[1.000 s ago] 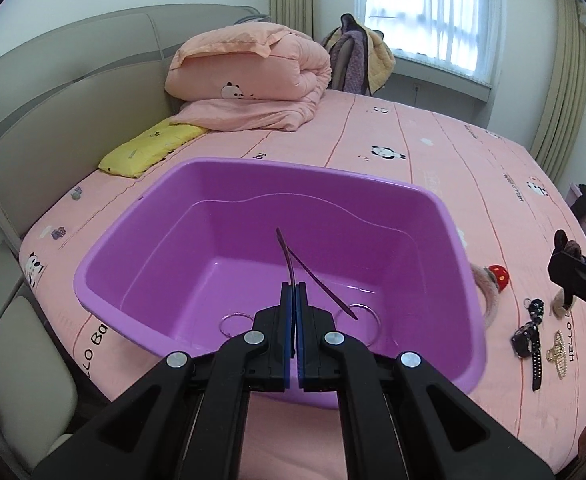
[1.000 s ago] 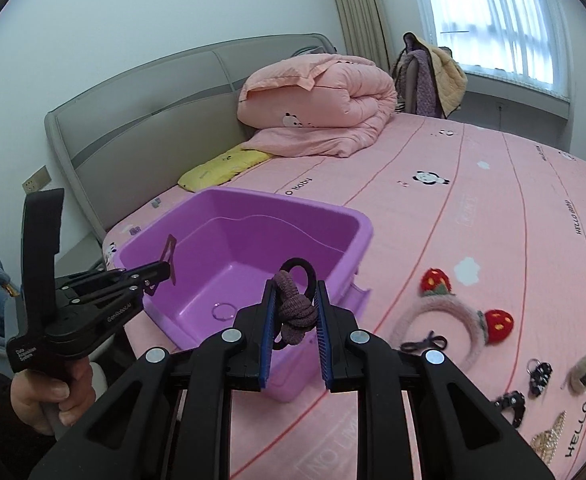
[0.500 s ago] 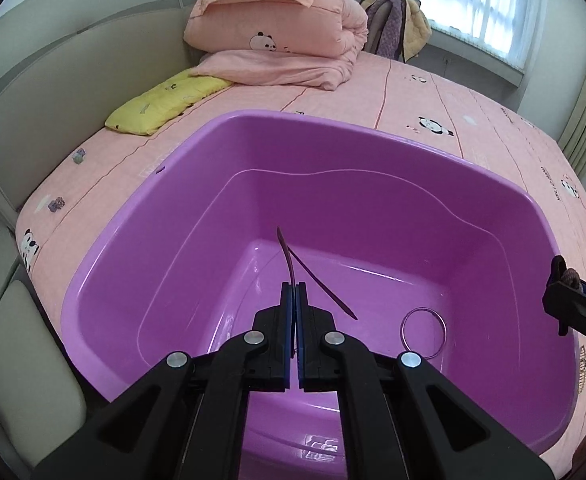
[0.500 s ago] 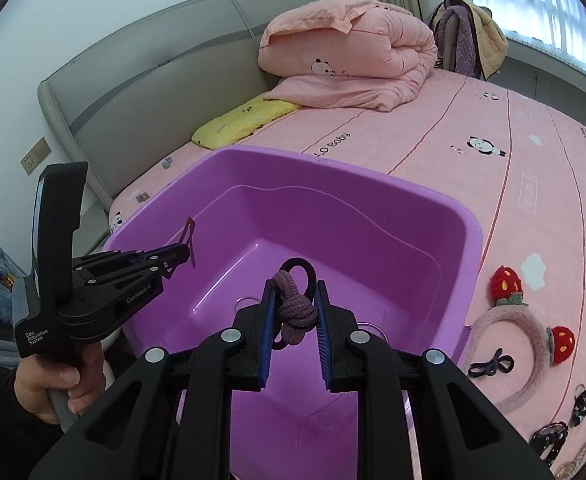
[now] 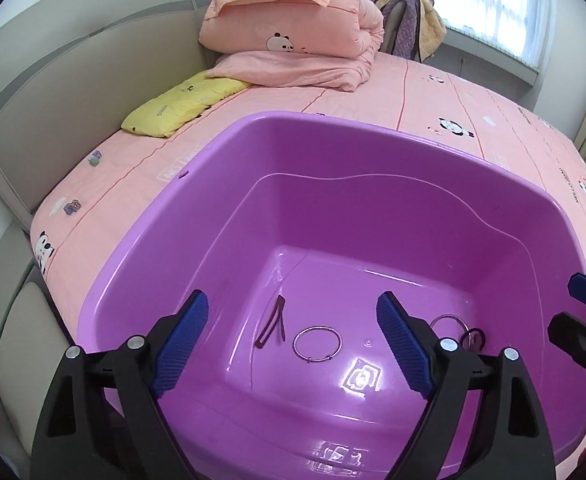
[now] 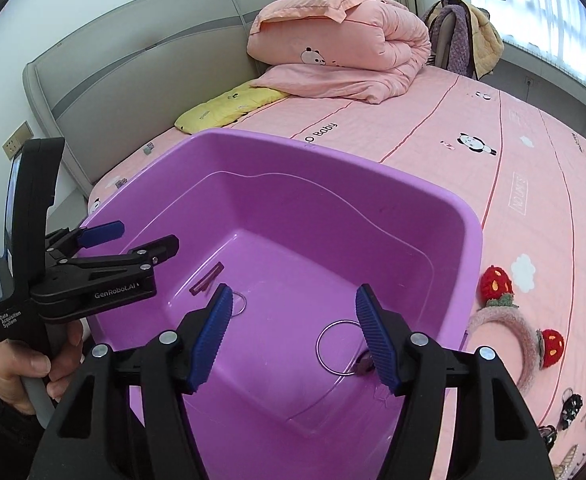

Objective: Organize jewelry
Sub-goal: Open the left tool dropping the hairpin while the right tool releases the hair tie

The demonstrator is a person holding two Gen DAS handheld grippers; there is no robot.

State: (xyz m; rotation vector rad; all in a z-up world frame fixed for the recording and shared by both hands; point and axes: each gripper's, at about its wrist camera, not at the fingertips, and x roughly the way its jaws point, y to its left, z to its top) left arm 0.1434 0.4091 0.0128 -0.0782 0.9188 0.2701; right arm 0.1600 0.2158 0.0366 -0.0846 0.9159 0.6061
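Observation:
A purple plastic tub (image 5: 373, 152) (image 6: 373, 176) stands on the pink bed. On its floor lie a dark red hair clip (image 5: 272, 323) (image 6: 207, 278), two thin metal bangles (image 5: 317, 343) (image 6: 339, 346) and a dark hair tie (image 5: 475, 336) (image 6: 363, 364), partly hidden by my fingers. My left gripper (image 5: 293, 344) is open and empty above the tub's near side; it also shows in the right wrist view (image 6: 133, 240). My right gripper (image 6: 295, 338) is open and empty over the tub.
A pink headband with red strawberries (image 6: 521, 320) and several small accessories (image 6: 569, 406) lie on the bed right of the tub. A folded pink duvet (image 5: 293, 52), a yellow pillow (image 5: 181, 106) and the grey headboard (image 6: 133, 64) are behind it.
Both grippers have opened over the tub. The hair clip has dropped from the left gripper and the hair tie from the right one onto the tub floor.

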